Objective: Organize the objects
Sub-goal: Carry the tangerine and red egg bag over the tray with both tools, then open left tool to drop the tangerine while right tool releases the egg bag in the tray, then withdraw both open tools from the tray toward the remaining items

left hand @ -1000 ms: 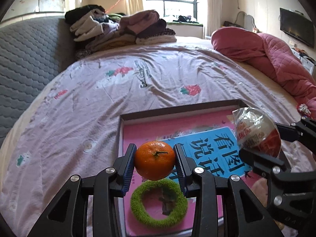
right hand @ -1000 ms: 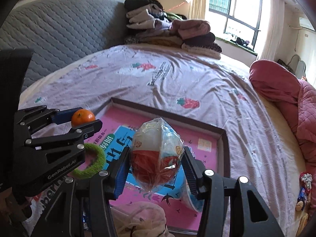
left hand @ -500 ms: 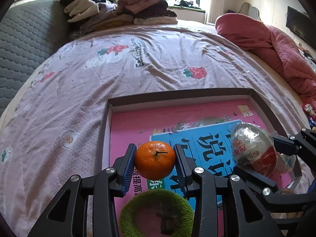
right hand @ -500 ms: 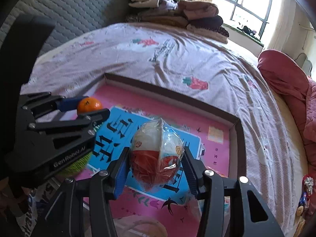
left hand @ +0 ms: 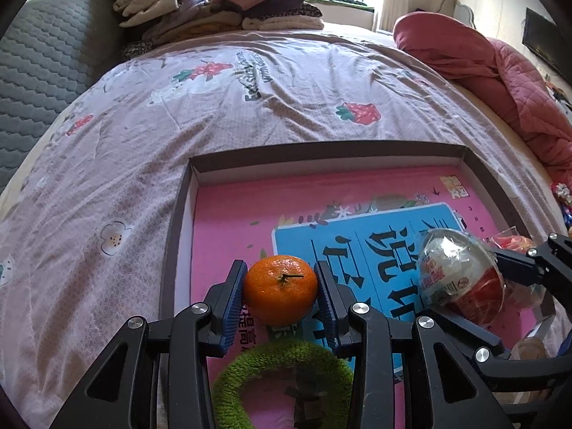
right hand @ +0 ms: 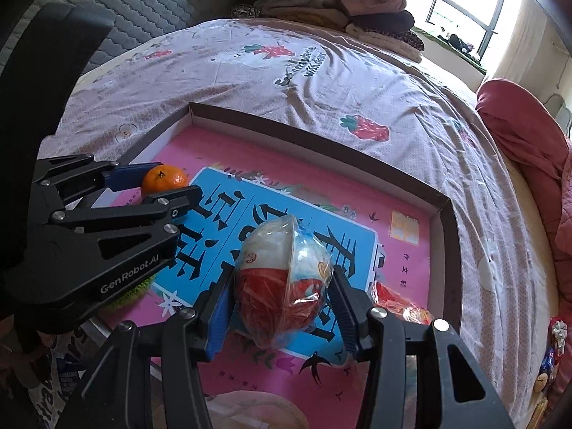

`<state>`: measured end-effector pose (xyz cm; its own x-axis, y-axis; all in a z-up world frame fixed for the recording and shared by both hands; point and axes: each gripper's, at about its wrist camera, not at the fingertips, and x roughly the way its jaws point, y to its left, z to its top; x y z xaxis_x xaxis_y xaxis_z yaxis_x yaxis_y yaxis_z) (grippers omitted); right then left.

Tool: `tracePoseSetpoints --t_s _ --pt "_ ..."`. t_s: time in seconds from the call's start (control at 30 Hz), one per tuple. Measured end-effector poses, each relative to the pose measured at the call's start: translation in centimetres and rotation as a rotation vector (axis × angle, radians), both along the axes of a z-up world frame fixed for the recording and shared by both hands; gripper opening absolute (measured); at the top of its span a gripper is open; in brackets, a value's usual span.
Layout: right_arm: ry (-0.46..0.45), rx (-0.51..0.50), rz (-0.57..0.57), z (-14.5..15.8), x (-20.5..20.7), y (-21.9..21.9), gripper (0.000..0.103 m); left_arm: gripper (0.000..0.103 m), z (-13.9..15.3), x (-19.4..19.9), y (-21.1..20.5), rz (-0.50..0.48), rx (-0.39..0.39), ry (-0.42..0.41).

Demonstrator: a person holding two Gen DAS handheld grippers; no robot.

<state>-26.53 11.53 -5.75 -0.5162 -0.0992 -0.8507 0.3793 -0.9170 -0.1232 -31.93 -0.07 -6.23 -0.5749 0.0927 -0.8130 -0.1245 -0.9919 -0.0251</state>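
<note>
Left hand-held gripper (left hand: 280,295), low centre of its frame: closed on mandarin (left hand: 280,295), held above pink tray (left hand: 357,148) lying on bed (left hand: 250,82). Right hand-held gripper (right hand: 282,307), lower centre: clamped on wrapped toy egg (right hand: 282,282), also over tray. Probably held low over the bottom so both can be released without rolling. Green fuzzy ring (left hand: 282,361) already inside, bottom centre.

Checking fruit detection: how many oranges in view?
1. The orange is clamped in the left tongs above the pink box, beyond the green ring. Tongs and arms cover part of the box, so others could be hidden.
</note>
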Motion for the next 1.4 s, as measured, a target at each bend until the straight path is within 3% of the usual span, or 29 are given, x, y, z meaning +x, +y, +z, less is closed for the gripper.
tracePoseSetpoints --t_s 0.37,0.5,0.7,1.03,1.13,1.23,1.4 --pt "-0.019 -0.025 -0.011 0.3 0.2 0.0 0.052 0.041 -0.2 0.0 -0.4 -0.008 0.036 -0.033" --pt "-0.01 -0.011 -0.019 0.6 0.4 0.0 0.052 0.056 0.0 0.1 -0.6 -0.009 0.054 -0.041" --pt "0.021 -0.017 -0.027 2.0 0.9 0.4 0.052 0.056 1.0 0.7 -0.8 0.002 0.049 -0.026" --pt "0.092 -0.051 -0.045 5.9 3.2 1.0 0.052 0.061 6.2 4.7 -1.9 0.045 0.001 0.066" --pt "0.119 -0.071 -0.046 7.5 4.5 1.5 0.053 0.062 8.0 6.4 -2.4 0.059 0.01 0.086" --pt "0.162 -0.087 -0.038 9.4 6.0 1.6 0.053 0.062 9.8 8.4 -2.9 0.054 0.067 0.112" --pt "0.22 -0.098 -0.033 12.5 8.1 1.5 0.054 0.062 12.8 11.2 -2.7 0.057 0.054 0.165"
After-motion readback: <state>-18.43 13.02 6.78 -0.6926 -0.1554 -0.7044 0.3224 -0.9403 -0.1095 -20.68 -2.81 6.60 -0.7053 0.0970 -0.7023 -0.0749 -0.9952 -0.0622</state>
